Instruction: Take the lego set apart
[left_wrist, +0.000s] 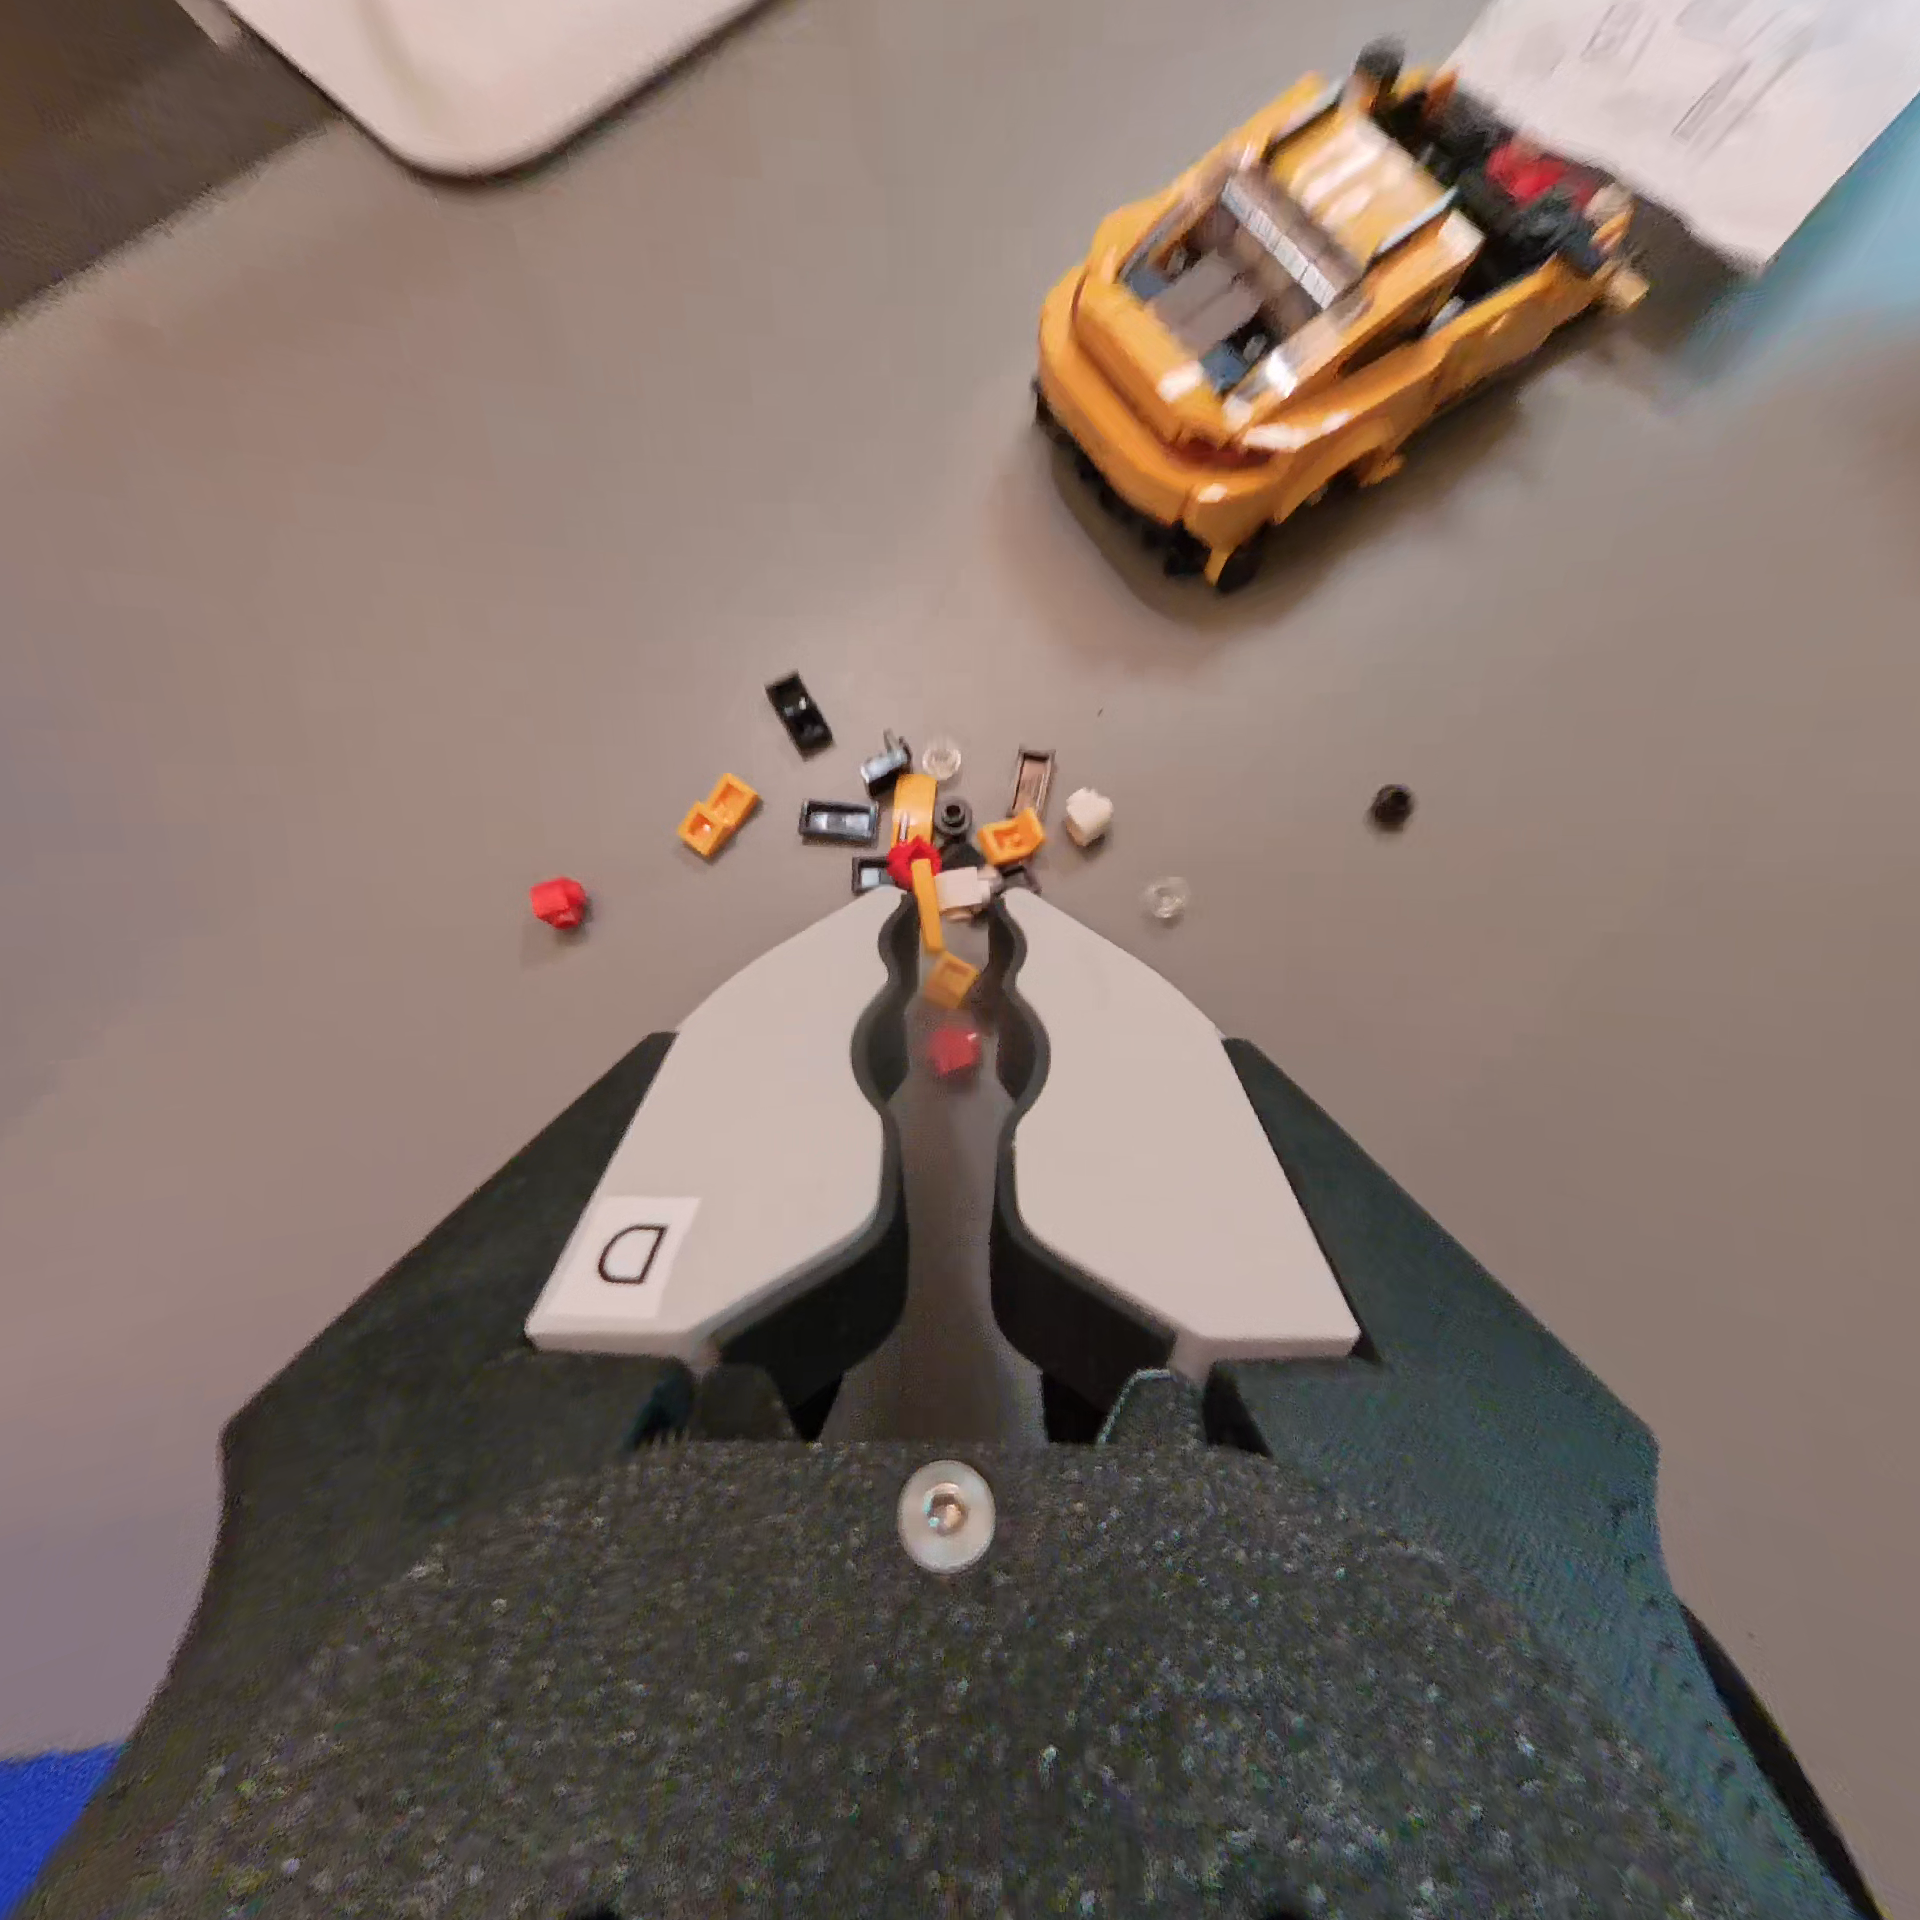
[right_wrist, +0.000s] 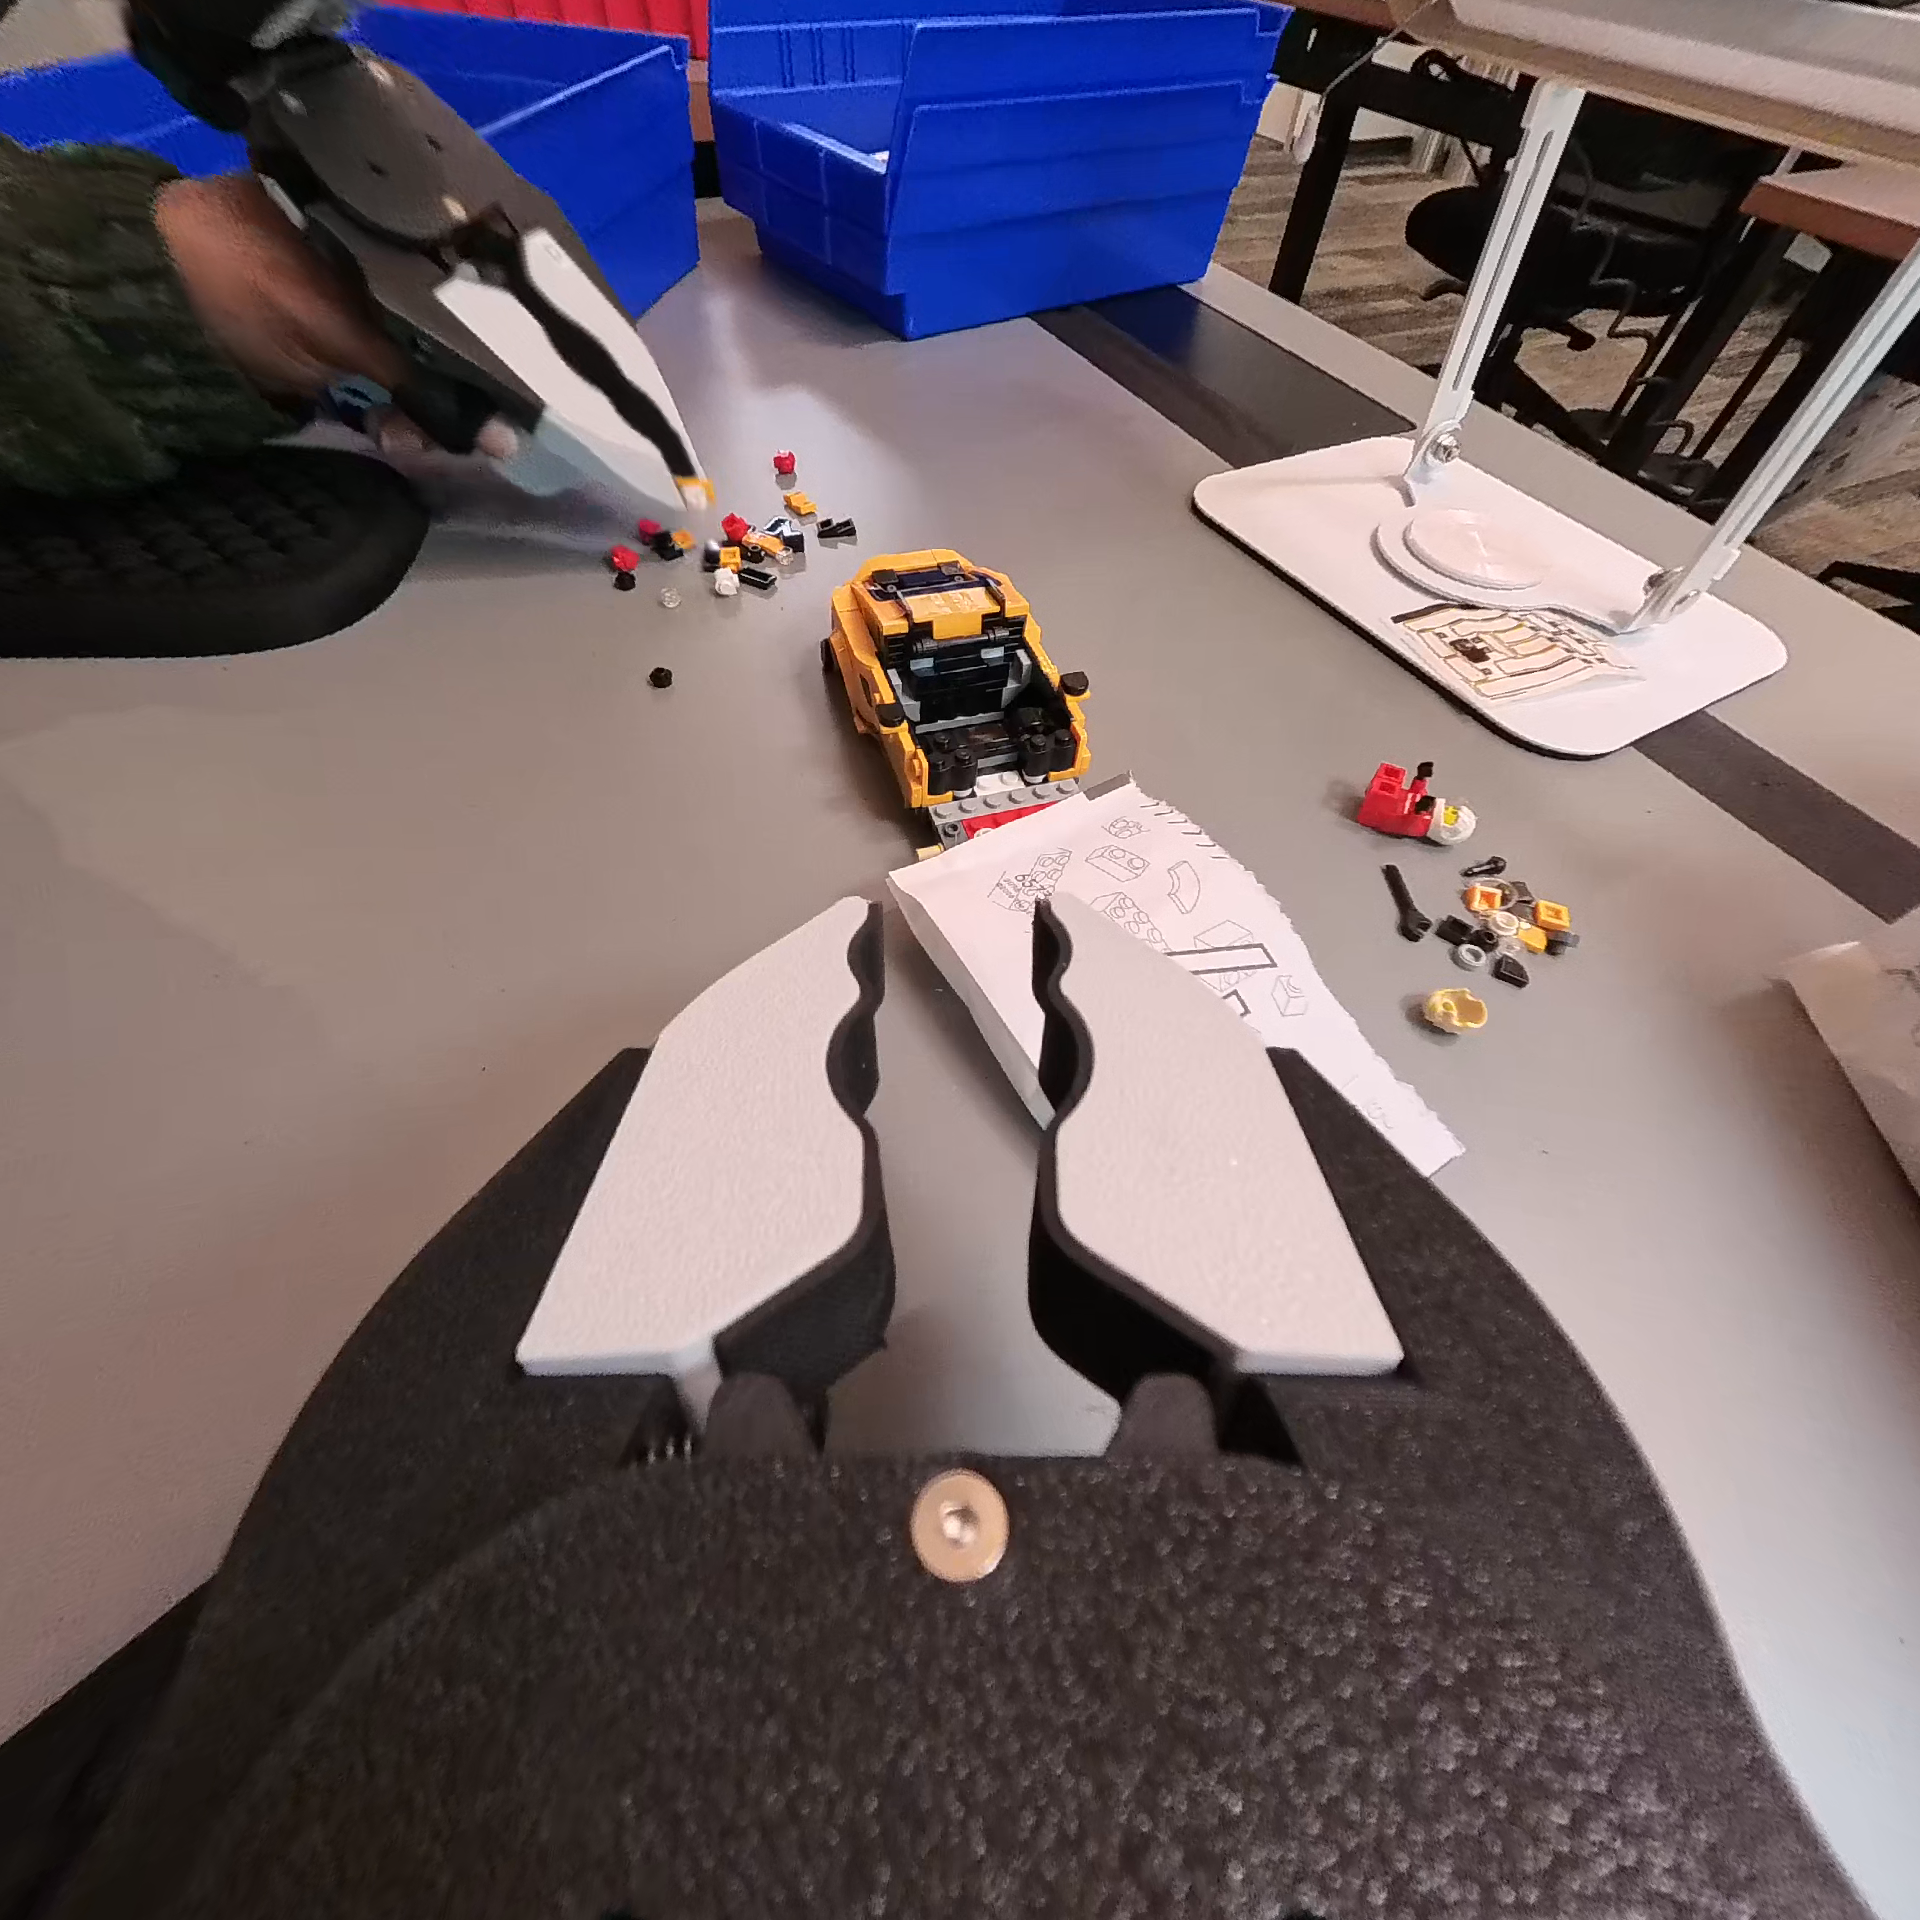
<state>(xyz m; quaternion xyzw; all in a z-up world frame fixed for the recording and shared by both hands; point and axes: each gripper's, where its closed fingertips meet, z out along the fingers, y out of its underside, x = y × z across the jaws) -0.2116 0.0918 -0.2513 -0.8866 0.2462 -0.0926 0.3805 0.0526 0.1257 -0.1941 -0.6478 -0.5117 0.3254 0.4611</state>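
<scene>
Fingers of the left gripper (left_wrist: 940, 914) are nearly closed on a small yellow piece (right_wrist: 691, 486) over the loose pile (left_wrist: 914, 831); release it low there. Right gripper (right_wrist: 958, 914) waits half open, empty. Car (right_wrist: 956, 675) sits mid-tabletop (right_wrist: 416, 935).

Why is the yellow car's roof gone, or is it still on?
Off. The yellow lego car shows its open black inside from above, and loose small pieces lie beside it on the grey table.
</scene>
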